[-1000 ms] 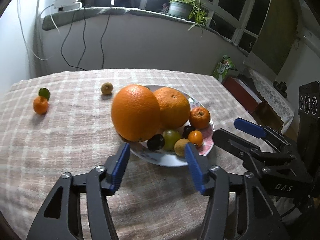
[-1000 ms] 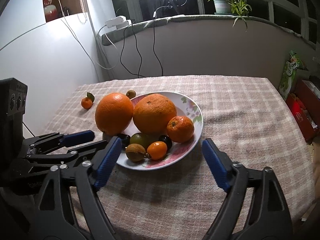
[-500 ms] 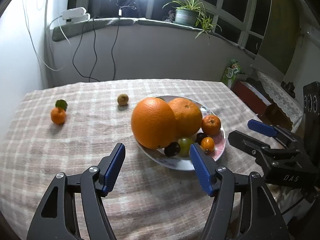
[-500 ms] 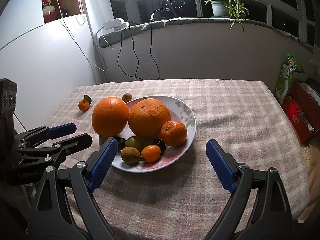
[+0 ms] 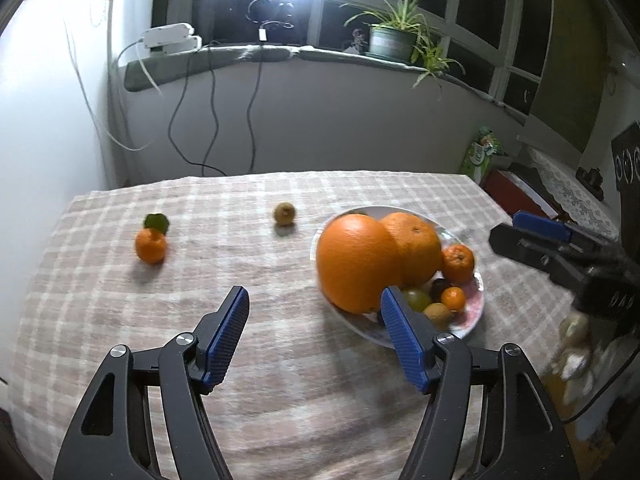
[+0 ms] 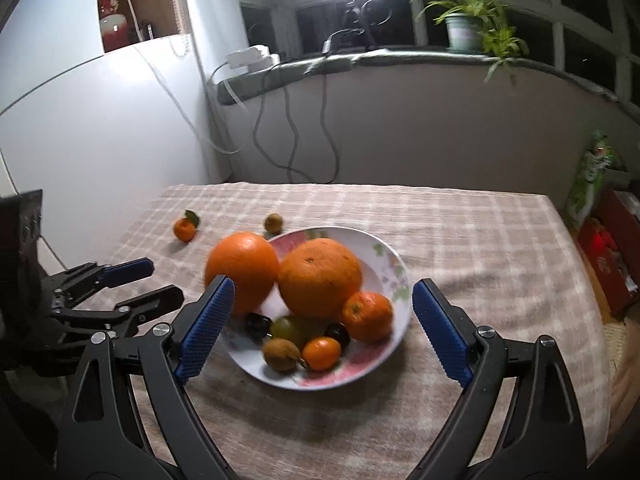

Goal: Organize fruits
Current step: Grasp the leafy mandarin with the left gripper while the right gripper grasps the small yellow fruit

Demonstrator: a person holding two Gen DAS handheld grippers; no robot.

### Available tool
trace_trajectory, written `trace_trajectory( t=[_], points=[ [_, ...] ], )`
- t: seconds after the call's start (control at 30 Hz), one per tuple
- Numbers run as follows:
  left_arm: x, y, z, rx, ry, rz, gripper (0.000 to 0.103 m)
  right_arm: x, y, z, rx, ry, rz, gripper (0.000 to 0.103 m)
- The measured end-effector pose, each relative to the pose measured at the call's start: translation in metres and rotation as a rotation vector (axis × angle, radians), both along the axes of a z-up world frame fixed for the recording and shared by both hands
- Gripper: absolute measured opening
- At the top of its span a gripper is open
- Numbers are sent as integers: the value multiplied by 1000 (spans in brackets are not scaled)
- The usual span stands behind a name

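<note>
A flowered white plate (image 6: 390, 264) holds two big oranges (image 6: 320, 278), a mandarin (image 6: 367, 317) and several small fruits (image 6: 298, 342). The left big orange (image 5: 356, 262) sits at the plate's left rim. A small mandarin with a leaf (image 5: 151, 245) and a small brownish fruit (image 5: 284, 213) lie loose on the cloth to the left. My left gripper (image 5: 314, 332) is open and empty, above the cloth left of the plate. My right gripper (image 6: 322, 322) is open and empty, raised in front of the plate.
The table has a plaid cloth (image 5: 248, 280). A white wall panel (image 5: 44, 120) stands at the left. Cables (image 5: 200, 120) hang from the sill behind. A green bag (image 6: 588, 176) and red boxes (image 6: 608, 248) lie past the right edge.
Both grippers have pulled back and risen away from the plate. The left gripper's view has swung left, so the two loose fruits sit nearer its centre. No fruit has moved.
</note>
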State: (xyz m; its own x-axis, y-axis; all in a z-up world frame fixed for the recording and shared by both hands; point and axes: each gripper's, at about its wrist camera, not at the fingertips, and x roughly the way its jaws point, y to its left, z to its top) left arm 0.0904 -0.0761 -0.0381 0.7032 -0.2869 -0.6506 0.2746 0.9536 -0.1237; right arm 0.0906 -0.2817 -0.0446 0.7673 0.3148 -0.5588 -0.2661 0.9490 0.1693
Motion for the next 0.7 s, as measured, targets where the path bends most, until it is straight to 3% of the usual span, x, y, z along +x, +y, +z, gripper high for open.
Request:
trace_trajectory(
  t=[0.37,0.63,0.7],
  points=[
    [29,60,0,-46,34,78,68,57,39,32,-57,89,187,93],
    [59,97,-11,-76,85,114,66,125,65,26,51,264,250,92],
    [69,103,-16,-72,100,114,62,139,72,19,59,305,248,85]
  ],
)
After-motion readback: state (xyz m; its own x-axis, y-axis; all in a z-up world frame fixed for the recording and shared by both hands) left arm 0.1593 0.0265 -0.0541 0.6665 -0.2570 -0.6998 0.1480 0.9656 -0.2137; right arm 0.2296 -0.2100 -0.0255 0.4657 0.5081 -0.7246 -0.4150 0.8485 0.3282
